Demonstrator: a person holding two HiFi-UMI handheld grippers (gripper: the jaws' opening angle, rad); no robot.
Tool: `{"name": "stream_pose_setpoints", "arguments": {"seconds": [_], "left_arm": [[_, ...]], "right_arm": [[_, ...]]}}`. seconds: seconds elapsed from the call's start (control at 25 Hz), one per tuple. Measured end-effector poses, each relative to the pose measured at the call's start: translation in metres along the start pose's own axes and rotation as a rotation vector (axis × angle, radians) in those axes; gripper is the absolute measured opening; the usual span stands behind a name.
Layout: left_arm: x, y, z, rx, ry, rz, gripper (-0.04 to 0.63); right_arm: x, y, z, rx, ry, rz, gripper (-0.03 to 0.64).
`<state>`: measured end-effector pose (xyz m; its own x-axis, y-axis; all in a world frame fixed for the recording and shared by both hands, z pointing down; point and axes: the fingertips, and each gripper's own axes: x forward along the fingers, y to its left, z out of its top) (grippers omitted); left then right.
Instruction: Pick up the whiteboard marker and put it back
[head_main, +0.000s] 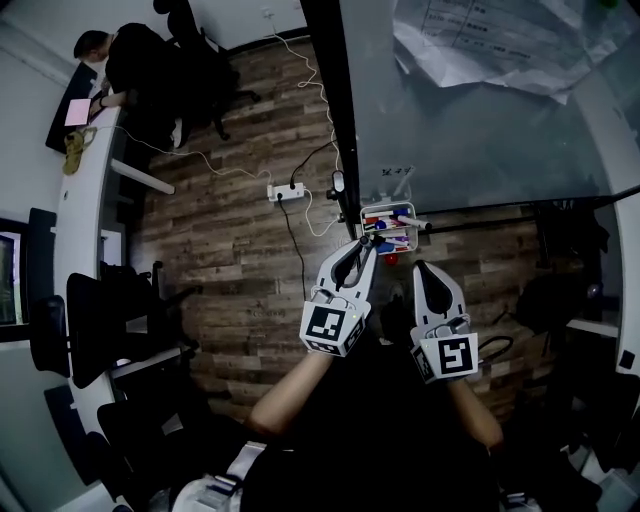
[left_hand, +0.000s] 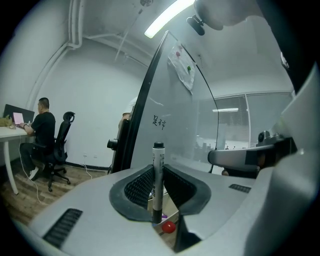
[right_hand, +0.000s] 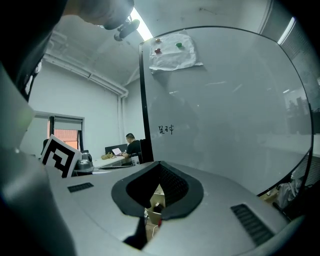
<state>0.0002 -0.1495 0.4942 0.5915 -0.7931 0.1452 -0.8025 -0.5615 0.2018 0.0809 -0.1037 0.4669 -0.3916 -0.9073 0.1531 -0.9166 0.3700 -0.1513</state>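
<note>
Left tool (head_main: 365, 243): clamped on upright whiteboard marker (left_hand: 158, 170).
Pickup done; return to far pen tray (head_main: 388, 206) outstanding. Right tool (right_hand: 150, 210) closed, empty.

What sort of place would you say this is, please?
Probably an open office: a large whiteboard with a tray of markers at its lower edge, and a person working at a desk on a wheeled office chair.
</note>
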Motion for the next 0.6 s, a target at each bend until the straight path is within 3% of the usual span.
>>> {"name": "stream_pose_setpoints", "arguments": {"seconds": [0.6], "left_arm": [[0.018, 0.014, -0.025, -0.029, 0.059, 0.023, 0.072]], "right_arm": [[0.023, -0.011, 0.002, 0.011, 0.017, 0.016, 0.014]]}}
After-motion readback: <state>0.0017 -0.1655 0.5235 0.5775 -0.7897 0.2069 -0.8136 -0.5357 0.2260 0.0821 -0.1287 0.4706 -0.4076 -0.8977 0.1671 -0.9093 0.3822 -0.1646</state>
